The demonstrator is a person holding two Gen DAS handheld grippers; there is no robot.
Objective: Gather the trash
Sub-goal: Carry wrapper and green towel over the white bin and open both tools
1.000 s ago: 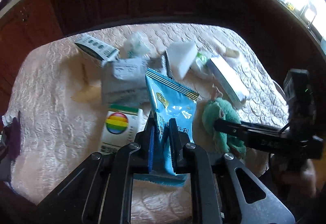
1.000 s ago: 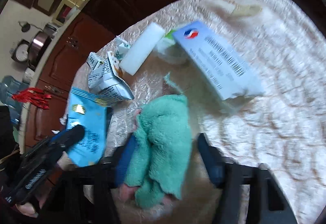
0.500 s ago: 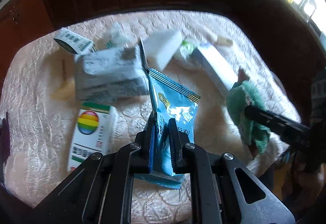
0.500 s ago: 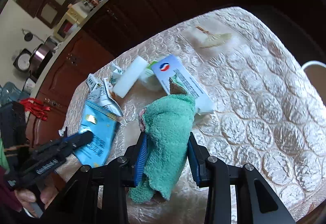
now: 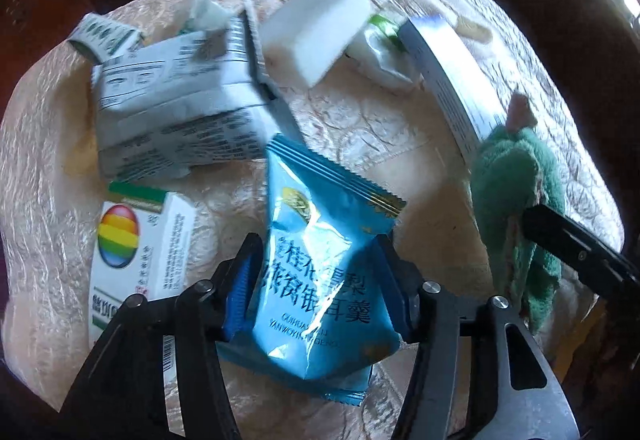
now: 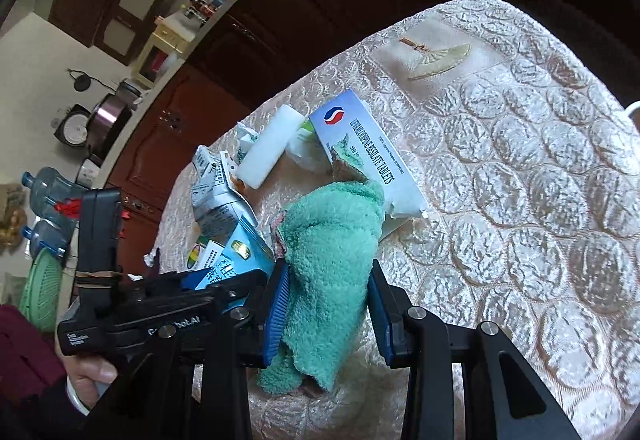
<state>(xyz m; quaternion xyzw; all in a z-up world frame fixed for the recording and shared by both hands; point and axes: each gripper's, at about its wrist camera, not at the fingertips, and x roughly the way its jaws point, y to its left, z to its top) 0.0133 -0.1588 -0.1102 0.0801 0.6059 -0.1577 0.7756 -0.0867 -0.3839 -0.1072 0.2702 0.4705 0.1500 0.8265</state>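
The left claw (image 5: 318,298), its jaws just opened, straddles the blue snack packet (image 5: 320,280), whose long axis runs along the fingers, while the right claw (image 6: 328,314) stays clamped on the green cloth (image 6: 328,264).

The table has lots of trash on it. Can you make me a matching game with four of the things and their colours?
Things:
1. snack packet
2. cloth
3. sponge block
4. box with a striped ball

Colours:
A. plain white
B. green and fluffy
C. shiny blue
D. white with rainbow stripes

Pairs: 1-C, 2-B, 3-A, 4-D
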